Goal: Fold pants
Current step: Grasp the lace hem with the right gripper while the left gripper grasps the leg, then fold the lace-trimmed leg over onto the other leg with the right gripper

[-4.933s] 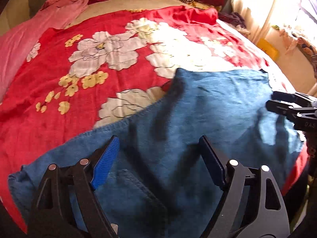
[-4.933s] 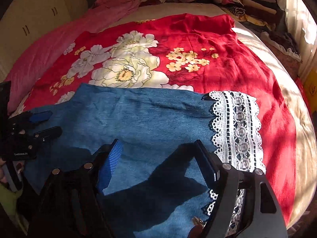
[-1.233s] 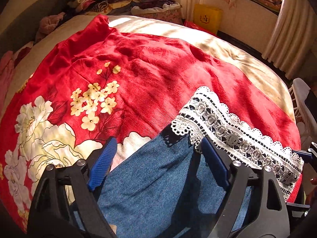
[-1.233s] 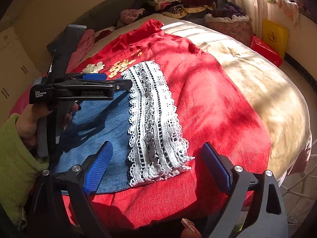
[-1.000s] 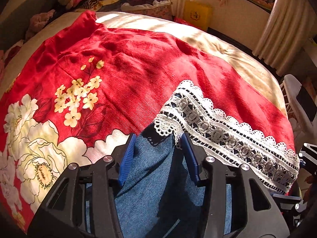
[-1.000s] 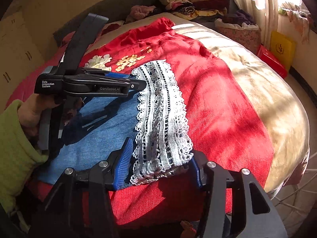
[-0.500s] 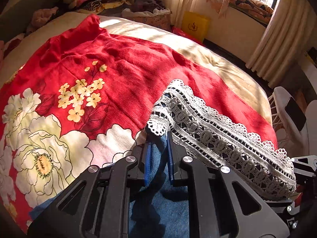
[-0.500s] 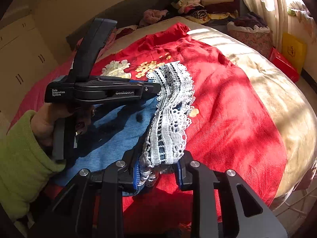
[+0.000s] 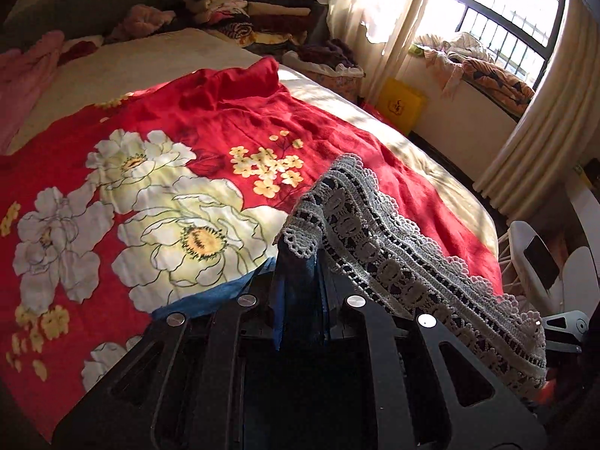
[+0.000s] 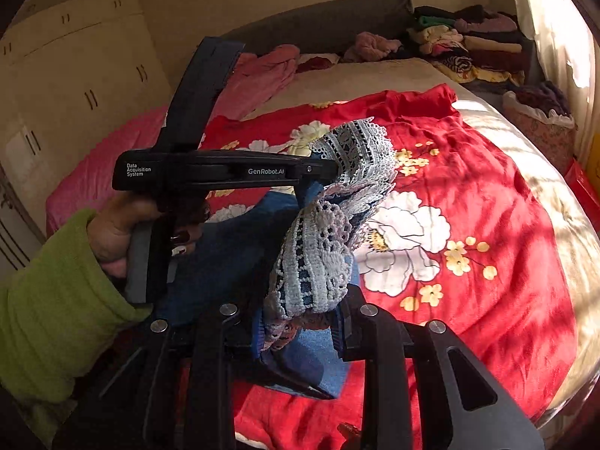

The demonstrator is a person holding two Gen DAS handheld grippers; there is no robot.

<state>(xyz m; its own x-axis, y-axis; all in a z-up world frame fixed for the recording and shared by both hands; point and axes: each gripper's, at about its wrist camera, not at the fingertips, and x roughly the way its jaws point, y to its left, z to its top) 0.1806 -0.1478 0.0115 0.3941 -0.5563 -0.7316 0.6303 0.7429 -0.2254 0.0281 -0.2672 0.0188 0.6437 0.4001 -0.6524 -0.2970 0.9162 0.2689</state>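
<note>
We hold the pants [image 10: 225, 251] up off the bed [image 9: 142, 56] by their lacy end, one corner in each tool. On the left, our left gripper [image 9: 300, 281] has its fingers squeezed on the blue cloth right under the white lace trim [image 9: 393, 258]. It is only a thin bit of cloth, so we think it could slide out if we pull hard. On the right, our right gripper [image 10: 300, 332] has its fingers pinching a thick bunch of lace and blue cloth. A bunch like that could come loose a little at a time, or the lace holes could catch on a finger.

If one corner slips, the fold may land crooked on the red flower blanket [image 10: 468, 225].

The pants are soft blue denim with a wide band of white lace at the hem. The lace hangs in a saggy line between our two tools, and the rest droops down to the blanket.
</note>
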